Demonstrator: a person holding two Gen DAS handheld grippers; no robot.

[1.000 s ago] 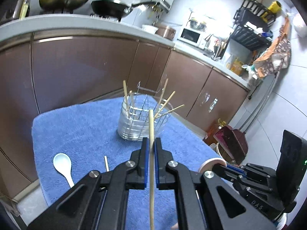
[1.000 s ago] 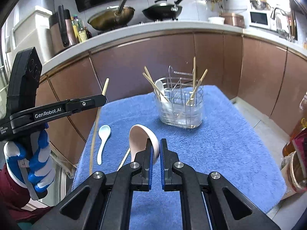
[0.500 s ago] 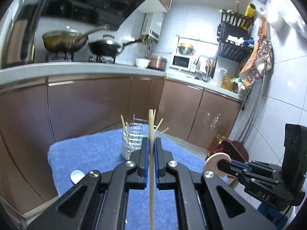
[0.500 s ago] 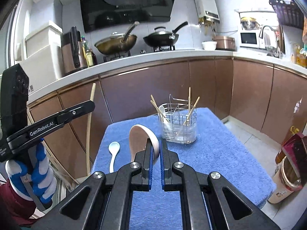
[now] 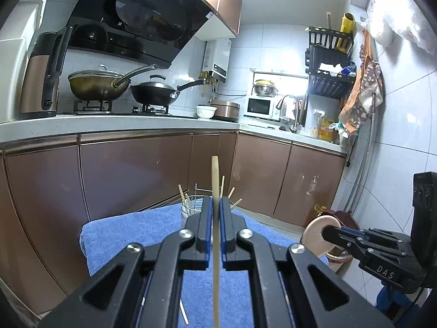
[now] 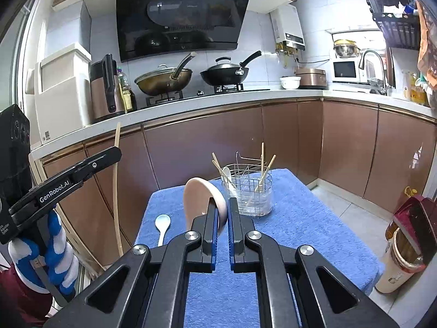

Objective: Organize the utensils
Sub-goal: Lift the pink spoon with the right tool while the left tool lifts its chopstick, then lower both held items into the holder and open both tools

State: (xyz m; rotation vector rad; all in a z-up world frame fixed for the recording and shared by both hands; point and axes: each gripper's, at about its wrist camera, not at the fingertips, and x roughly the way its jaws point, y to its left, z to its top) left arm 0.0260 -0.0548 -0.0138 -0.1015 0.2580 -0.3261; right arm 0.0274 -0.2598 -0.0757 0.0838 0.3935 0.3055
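**Both grippers loaded above the blue towel**

Farthest to the left of the utensil holder (image 6: 248, 190), the left gripper (image 5: 215, 205) is raised in a blue-and-white gloved hand (image 6: 45, 257). Its two fingers are pressed onto a long bamboo chopstick (image 5: 215, 235), which stands nearly upright, its tip reaching above the fingertips.

Lying flat on the blue towel (image 6: 289, 218), left of the holder and nearer to me, is a small white spoon (image 6: 162, 225). A loose chopstick (image 5: 183, 313) lies on the towel too, only partly visible under the left gripper.

Next, just in front of the holder but held in the air, the right gripper (image 6: 223, 213) pinches a pale wooden spoon (image 6: 203, 203) by its bowl, the bowl tilted up on edge.

The holder itself, a clear tub with a wire basket inside, sits at the far side of the towel with several chopsticks (image 6: 266, 169) and a white spoon (image 6: 227, 173) leaning in it.
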